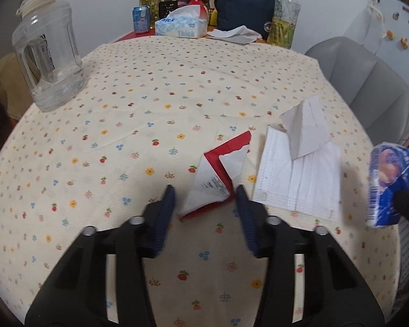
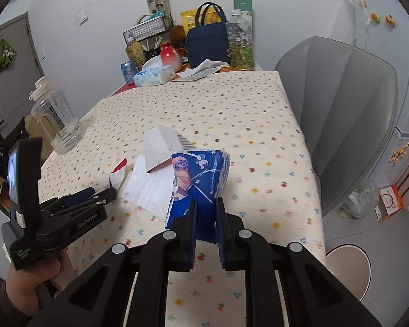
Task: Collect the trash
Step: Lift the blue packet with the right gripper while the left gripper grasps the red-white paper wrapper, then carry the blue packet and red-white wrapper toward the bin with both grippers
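Right claw (image 2: 205,209) is seen pinched on a blue printed wrapper (image 2: 196,179), lifted clear of the worktop (image 2: 259,125) at frame centre. Left claw (image 1: 204,193) is spread around the near end of a torn red-and-white paper packet (image 1: 218,174) lying on the floral cloth at lower centre; pad contact cannot be told. Just right of it a white face mask (image 1: 300,179) lies flat, with a folded white tissue (image 1: 305,128) on its far edge. A clear plastic jug (image 1: 49,62) stands upper left.

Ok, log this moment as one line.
left gripper: jaws around red-white wrapper | right gripper: holding blue packet | mask: on table
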Motion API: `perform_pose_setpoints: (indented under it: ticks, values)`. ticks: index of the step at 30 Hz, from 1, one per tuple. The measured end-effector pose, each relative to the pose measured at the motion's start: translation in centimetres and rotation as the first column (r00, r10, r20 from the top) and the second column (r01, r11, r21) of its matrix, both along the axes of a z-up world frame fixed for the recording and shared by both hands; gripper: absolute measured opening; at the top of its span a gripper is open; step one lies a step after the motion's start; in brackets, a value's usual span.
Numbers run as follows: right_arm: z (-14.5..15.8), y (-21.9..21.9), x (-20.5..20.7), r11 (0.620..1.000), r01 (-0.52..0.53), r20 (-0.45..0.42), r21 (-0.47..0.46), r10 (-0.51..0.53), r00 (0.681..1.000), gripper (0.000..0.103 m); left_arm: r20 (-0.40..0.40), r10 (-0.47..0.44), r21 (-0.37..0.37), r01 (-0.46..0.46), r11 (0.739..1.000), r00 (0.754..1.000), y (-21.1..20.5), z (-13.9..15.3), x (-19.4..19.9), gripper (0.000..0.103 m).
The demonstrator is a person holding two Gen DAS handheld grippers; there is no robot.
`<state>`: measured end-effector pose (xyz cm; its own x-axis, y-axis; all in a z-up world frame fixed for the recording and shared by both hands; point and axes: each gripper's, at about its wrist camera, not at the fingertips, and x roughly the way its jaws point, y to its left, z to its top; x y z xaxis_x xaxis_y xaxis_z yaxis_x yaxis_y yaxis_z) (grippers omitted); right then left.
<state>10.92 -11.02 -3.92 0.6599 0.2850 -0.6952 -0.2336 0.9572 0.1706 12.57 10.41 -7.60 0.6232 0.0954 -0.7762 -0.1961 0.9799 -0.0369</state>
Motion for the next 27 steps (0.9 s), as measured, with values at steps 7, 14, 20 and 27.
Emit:
perform_pose_setpoints:
  ticks: [7, 14, 20, 27]
  values:
    - [0.4, -1.4, -0.6, 1.0, 0.007, 0.008, 0.015, -0.007, 1.0, 0.014, 0.016, -0.003, -0.003, 0.003, 1.0, 1.0, -0.1, 0.4, -1.2, 0.025]
    - [1.0, -2.6, -1.3, 1.0, 0.023, 0.024, 0.017, -0.023, 0.999, 0.014, 0.076, -0.022, -0.007, 0.023, 1.0, 0.997, -1.2, 2.3, -2.1, 0.025]
    - [1.3, -3.9, -1.8, 0.999, 0.046, 0.033, 0.013, -0.047, 0.998, 0.014, 0.12, -0.04, -0.013, 0.041, 0.999, 0.992, -2.4, 4.1, -2.7, 0.025]
    - [1.4, -5.9, -2.1, 0.997, 0.079, 0.037, 0.013, -0.08, 0.996, 0.014, 0.148, -0.091, -0.025, 0.096, 0.995, 0.985, -4.8, 5.1, -2.7, 0.025]
